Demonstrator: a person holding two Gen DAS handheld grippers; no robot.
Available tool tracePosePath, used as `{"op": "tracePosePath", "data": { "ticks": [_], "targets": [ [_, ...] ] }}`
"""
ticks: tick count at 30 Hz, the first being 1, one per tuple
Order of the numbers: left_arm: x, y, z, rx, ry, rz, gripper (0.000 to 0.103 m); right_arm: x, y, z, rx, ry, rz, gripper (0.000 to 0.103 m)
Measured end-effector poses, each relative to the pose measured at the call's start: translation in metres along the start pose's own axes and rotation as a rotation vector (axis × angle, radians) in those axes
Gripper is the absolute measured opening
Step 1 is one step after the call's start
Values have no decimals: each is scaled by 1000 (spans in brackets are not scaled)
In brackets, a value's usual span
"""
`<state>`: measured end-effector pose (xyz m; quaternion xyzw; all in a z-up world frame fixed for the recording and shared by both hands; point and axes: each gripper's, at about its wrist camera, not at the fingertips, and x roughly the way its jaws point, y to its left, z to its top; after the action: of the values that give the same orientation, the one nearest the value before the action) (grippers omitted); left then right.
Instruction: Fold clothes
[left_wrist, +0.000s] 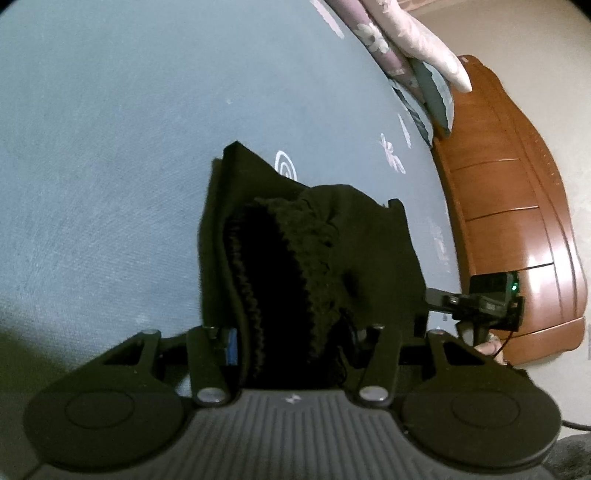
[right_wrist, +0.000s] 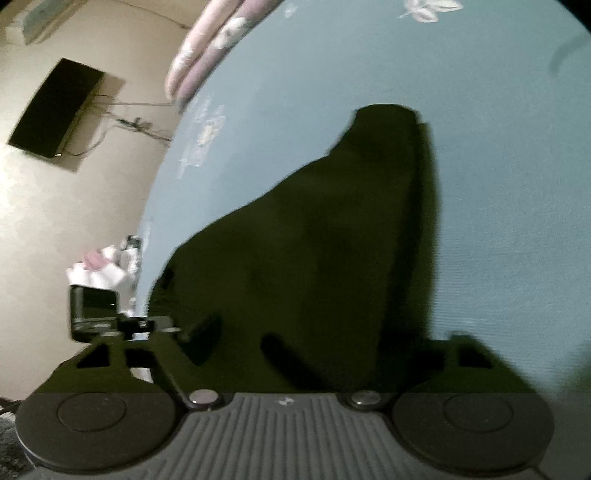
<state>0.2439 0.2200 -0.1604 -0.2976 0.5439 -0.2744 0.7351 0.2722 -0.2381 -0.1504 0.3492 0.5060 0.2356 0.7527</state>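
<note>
A black garment (left_wrist: 314, 240) with a gathered elastic waistband hangs over the blue bed sheet (left_wrist: 110, 147). Its far end rests on the sheet. My left gripper (left_wrist: 295, 339) is shut on the bunched waistband, which fills the gap between its fingers. In the right wrist view the same black garment (right_wrist: 332, 240) drapes from my right gripper (right_wrist: 295, 343) and hides its fingertips. From the left wrist view, the right gripper (left_wrist: 430, 297) pinches the cloth's right edge. The left gripper (right_wrist: 177, 328) shows at the cloth's left edge in the right wrist view.
A polished wooden bed frame (left_wrist: 517, 221) runs along the sheet's right side. Floral pillows and a quilt (left_wrist: 406, 44) lie at the far end. On the wall hangs a dark screen (right_wrist: 55, 107) with trailing cables. A white and pink bundle (right_wrist: 99, 269) lies beside the bed.
</note>
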Motion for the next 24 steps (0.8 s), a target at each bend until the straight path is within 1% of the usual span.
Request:
{"op": "tracePosePath", "data": {
  "ticks": [1, 2, 3, 4, 7, 10, 13, 18, 21, 24],
  "targets": [
    [0, -1, -1, 4, -7, 9, 50, -2, -4, 0, 18, -3, -29, 20],
    [0, -4, -3, 14, -15, 21, 49, -2, -12, 0, 56, -8, -41, 8],
    [0, -7, -4, 27, -22, 37, 48, -3, -20, -1, 94, -12, -53, 8],
    [0, -10, -5, 38, -28, 52, 47, -3, -24, -4, 110, -23, -33, 8],
    [0, -17, -8, 52, -42, 95, 43, -3, -17, -8, 74, -41, -58, 8],
    [2, -26, -8, 71, -46, 126, 42, -1, -7, -8, 43, -48, -97, 8],
    [4, -30, -7, 68, -51, 139, 41, -2, -2, -11, 22, -58, -122, 8],
    [3, -39, -10, 68, -74, 168, 41, -9, 1, -18, 21, -90, -149, 9],
    [3, -48, -12, 87, -86, 191, 38, -9, 13, -21, -18, -109, -187, 13],
    [-1, -58, -13, 115, -99, 206, 35, -8, 29, -27, -67, -122, -222, 14]
  ]
}}
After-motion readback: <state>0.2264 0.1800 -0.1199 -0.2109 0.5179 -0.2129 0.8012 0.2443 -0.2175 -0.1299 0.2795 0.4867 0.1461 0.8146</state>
